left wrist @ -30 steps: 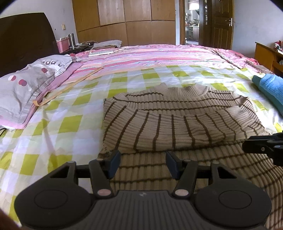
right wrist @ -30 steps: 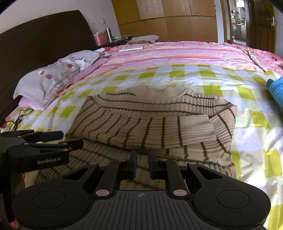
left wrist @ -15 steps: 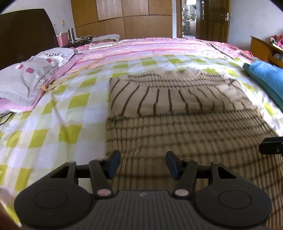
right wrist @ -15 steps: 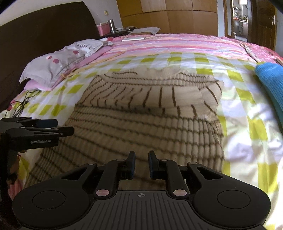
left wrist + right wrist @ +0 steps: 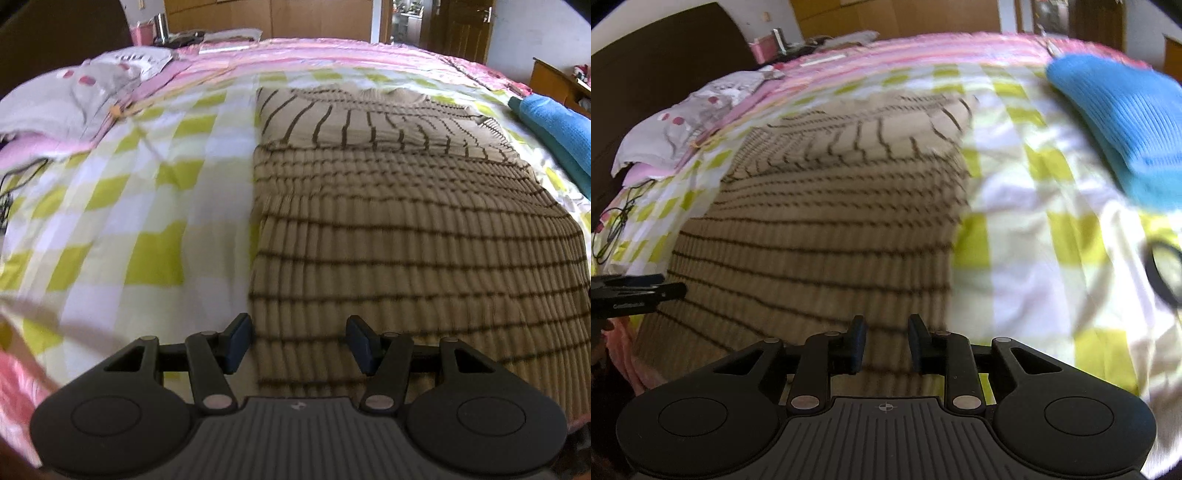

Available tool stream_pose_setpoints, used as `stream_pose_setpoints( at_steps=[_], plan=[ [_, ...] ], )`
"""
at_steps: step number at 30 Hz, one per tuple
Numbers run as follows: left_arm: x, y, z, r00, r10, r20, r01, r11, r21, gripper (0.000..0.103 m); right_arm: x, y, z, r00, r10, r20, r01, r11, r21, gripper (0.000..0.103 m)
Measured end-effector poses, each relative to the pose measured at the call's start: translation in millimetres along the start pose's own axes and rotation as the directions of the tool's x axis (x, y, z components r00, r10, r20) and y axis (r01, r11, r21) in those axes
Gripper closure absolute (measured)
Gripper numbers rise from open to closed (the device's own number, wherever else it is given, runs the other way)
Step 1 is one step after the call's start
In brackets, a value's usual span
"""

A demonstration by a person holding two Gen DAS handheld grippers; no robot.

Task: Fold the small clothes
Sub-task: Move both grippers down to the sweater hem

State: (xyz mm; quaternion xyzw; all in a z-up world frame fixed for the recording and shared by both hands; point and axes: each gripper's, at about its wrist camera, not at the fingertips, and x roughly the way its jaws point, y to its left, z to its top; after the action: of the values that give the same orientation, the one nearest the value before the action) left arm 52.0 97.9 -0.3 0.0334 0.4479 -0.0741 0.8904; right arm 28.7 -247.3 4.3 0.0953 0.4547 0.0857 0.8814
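Note:
A beige sweater with thin brown stripes (image 5: 399, 229) lies flat on the checked bed, its sleeves folded across the chest at the far end. It also shows in the right wrist view (image 5: 827, 221). My left gripper (image 5: 297, 345) is open and empty, just above the sweater's near left hem corner. My right gripper (image 5: 884, 347) is open with a narrower gap, empty, over the near right part of the hem. The left gripper's fingers (image 5: 635, 291) show at the left edge of the right wrist view.
A folded blue knit garment (image 5: 1123, 122) lies on the bed to the right of the sweater. A grey pillow (image 5: 74, 99) lies at the left by the dark headboard. A black loop (image 5: 1163, 273) lies at the bed's right edge.
Both grippers have pulled back toward the near hem of the sweater, and the views now look down on it. The right gripper's jaws have opened from nearly shut.

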Motion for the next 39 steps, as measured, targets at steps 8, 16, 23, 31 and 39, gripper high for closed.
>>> stream_pose_setpoints(
  at_steps=[8, 16, 23, 31, 39],
  plan=[
    [-12.5, 9.5, -10.1, 1.000, 0.007, -0.016, -0.007, 1.000, -0.019, 0.041, -5.8, -4.9, -20.3, 0.998, -0.006, -0.057, 0.007, 1.000, 0.016, 0.077],
    [-11.3, 17.6, -11.1, 0.998, -0.013, -0.054, 0.011, 0.999, -0.040, 0.041, -8.0, -7.3, -28.7, 0.995, -0.015, -0.099, 0.016, 1.000, 0.012, 0.070],
    [-11.9, 12.9, -13.1, 0.995, -0.061, -0.078, 0.060, 0.998, -0.018, 0.047, -9.7, -13.0, -31.8, 0.994, 0.010, -0.109, -0.005, 0.999, 0.044, 0.070],
    [-12.3, 15.9, -12.5, 0.989, -0.121, -0.089, 0.118, 0.992, -0.042, 0.047, -11.1, -21.3, -32.0, 0.988, 0.088, -0.127, -0.073, 0.991, 0.114, 0.069],
    [-8.2, 19.4, -11.3, 0.985, -0.134, -0.113, 0.126, 0.990, -0.069, 0.047, -4.1, -18.5, -32.4, 0.981, 0.156, -0.116, -0.138, 0.979, 0.148, 0.068]
  ],
)
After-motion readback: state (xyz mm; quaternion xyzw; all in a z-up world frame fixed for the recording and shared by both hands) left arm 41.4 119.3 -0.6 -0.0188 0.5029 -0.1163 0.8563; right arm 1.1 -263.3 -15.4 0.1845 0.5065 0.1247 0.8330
